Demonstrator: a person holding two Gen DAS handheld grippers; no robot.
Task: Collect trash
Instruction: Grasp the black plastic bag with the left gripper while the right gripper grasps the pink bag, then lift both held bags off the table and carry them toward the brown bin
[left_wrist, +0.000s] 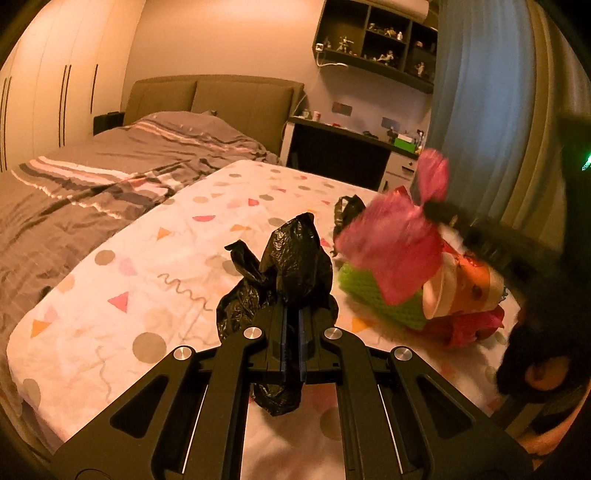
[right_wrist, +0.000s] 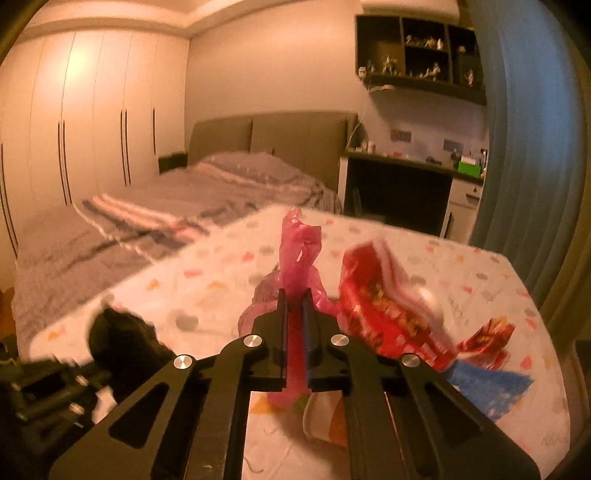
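Note:
My left gripper (left_wrist: 293, 314) is shut on a crumpled black plastic bag (left_wrist: 291, 258), which bunches above and below the closed jaws over a table with a patterned cloth (left_wrist: 177, 258). My right gripper (right_wrist: 295, 306) is shut on a pink plastic bag (right_wrist: 299, 251) that sticks up past its fingertips. From the left wrist view the same pink bag (left_wrist: 391, 240) hangs from the right gripper above a heap of trash: a green mesh piece (left_wrist: 369, 291), a paper cup (left_wrist: 465, 284) and red wrappers (left_wrist: 476, 328). A red snack packet (right_wrist: 384, 306) lies just right of the pink bag.
Another red wrapper (right_wrist: 491, 336) and a blue cloth (right_wrist: 491, 384) lie on the table's right side. A small black bag (left_wrist: 347, 210) sits farther back. A bed (left_wrist: 110, 177) runs along the left, a desk (right_wrist: 406, 184) and a blue curtain (right_wrist: 524, 147) stand behind.

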